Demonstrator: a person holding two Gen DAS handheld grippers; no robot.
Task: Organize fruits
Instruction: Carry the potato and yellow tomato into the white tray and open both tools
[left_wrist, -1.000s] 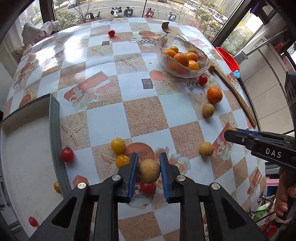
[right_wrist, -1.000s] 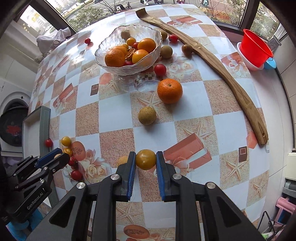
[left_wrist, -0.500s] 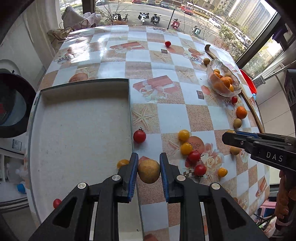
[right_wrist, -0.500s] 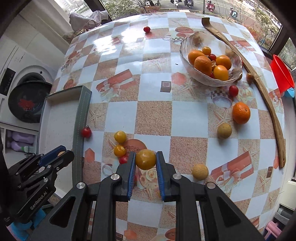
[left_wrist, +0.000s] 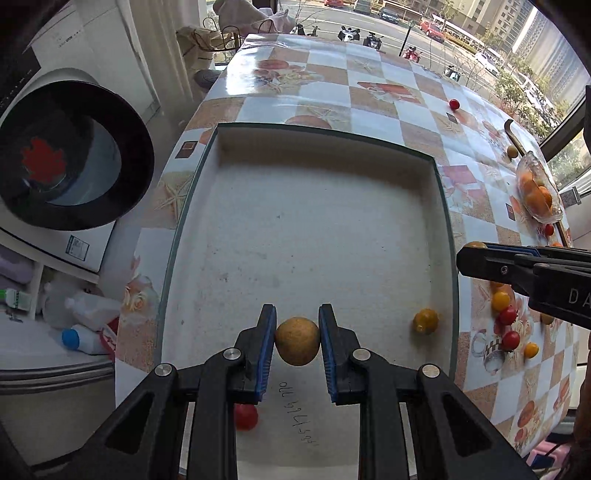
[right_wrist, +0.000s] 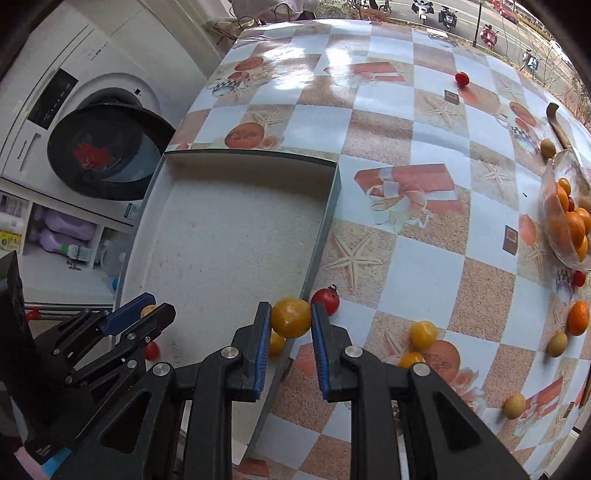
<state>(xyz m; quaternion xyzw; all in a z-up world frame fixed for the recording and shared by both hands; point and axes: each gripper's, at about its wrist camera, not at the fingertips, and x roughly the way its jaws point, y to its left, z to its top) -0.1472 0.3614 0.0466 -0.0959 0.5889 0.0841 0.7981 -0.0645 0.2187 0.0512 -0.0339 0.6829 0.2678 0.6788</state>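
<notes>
My left gripper (left_wrist: 297, 341) is shut on a tan round fruit (left_wrist: 297, 340) and holds it over the near part of the white tray (left_wrist: 314, 236). A yellow tomato (left_wrist: 425, 320) and a red tomato (left_wrist: 245, 416) lie in the tray. My right gripper (right_wrist: 289, 325) is shut on a yellow tomato (right_wrist: 291, 316) above the tray's right rim (right_wrist: 320, 236). The right gripper shows at the right in the left wrist view (left_wrist: 524, 273); the left gripper shows at the lower left in the right wrist view (right_wrist: 136, 314).
A glass bowl (right_wrist: 567, 218) of oranges stands at the far right. Loose tomatoes (right_wrist: 423, 334), an orange (right_wrist: 578, 316) and tan fruits (right_wrist: 557, 343) lie on the checkered tablecloth. A wooden spoon (right_wrist: 557, 125) lies beyond the bowl. A washing machine (right_wrist: 99, 155) stands left of the table.
Both grippers have swung left with their fruits. The left one now hangs over the tray; the right one has reached the tray's right rim.
</notes>
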